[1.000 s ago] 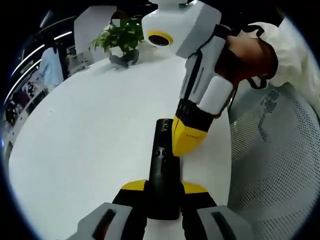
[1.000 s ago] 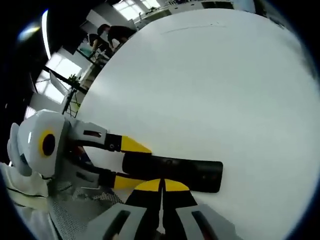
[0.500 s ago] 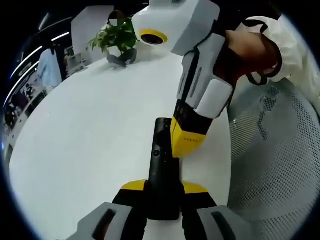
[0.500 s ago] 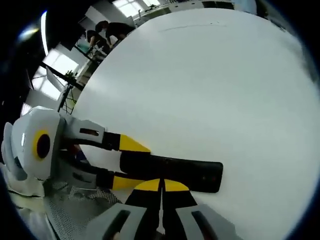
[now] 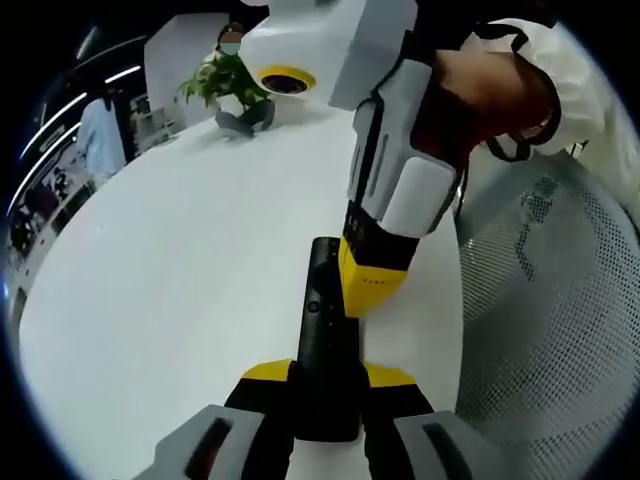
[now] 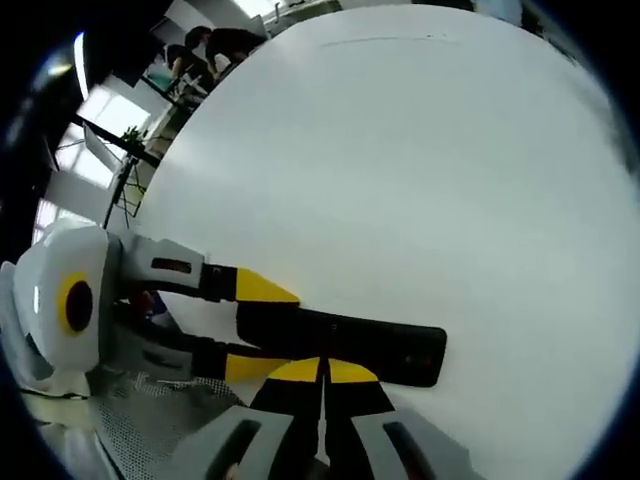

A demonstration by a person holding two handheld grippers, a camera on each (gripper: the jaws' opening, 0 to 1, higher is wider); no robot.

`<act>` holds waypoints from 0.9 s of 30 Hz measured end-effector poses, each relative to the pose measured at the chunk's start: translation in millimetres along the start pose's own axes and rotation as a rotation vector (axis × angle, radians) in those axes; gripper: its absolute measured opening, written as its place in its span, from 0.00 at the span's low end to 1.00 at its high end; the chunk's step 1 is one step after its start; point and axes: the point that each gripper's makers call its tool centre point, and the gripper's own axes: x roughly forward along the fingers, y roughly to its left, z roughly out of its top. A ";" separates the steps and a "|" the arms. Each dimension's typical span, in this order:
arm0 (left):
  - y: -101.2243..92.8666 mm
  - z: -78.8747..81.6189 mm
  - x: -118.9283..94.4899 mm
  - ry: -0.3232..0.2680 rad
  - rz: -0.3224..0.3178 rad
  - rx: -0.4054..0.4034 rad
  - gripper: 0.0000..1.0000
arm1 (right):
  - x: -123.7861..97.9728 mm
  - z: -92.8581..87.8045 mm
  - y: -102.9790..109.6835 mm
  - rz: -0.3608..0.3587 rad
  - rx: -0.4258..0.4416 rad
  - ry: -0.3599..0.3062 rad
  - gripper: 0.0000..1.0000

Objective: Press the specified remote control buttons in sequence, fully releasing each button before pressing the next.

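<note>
Meanwhile, left gripper (image 5: 325, 385) clamps the black remote (image 5: 322, 330), right gripper (image 6: 322, 385) has jaws pressed together, and no lettering is legible.

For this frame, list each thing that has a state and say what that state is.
Remote control: lying flat on the white table, near end clamped, buttons facing up.
Left gripper: shut on the remote control, holding it steady.
Right gripper: jaws closed together, yellow tip down at the remote control's far half; contact with a button cannot be told.
Potted plant: upright at the table's far edge.
</note>
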 end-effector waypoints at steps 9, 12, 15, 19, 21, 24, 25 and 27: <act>-0.6 0.4 0.1 -0.007 -0.003 -0.003 0.24 | -3.5 6.2 3.9 0.046 0.034 -0.041 0.00; -2.4 2.2 0.7 -0.018 -0.007 -0.006 0.24 | -6.2 16.9 10.9 0.072 0.033 -0.081 0.00; -4.5 3.7 2.2 -0.014 -0.014 0.001 0.24 | -3.7 19.1 13.7 0.074 0.020 -0.071 0.00; -5.7 4.8 3.4 -0.013 -0.014 0.005 0.24 | -0.3 15.0 14.7 0.083 0.025 -0.053 0.00; -5.7 4.8 3.3 -0.015 -0.012 0.003 0.24 | -0.3 11.2 12.5 0.069 0.017 -0.041 0.00; -5.7 4.9 3.3 -0.015 -0.013 0.003 0.24 | -0.9 8.6 10.1 0.066 0.025 -0.043 0.00; -5.7 5.0 3.4 -0.015 -0.014 0.004 0.24 | -1.0 9.7 9.4 0.064 0.028 -0.055 0.00; -5.5 4.8 3.8 -0.015 -0.015 0.005 0.24 | -1.2 11.5 10.4 0.071 0.027 -0.056 0.00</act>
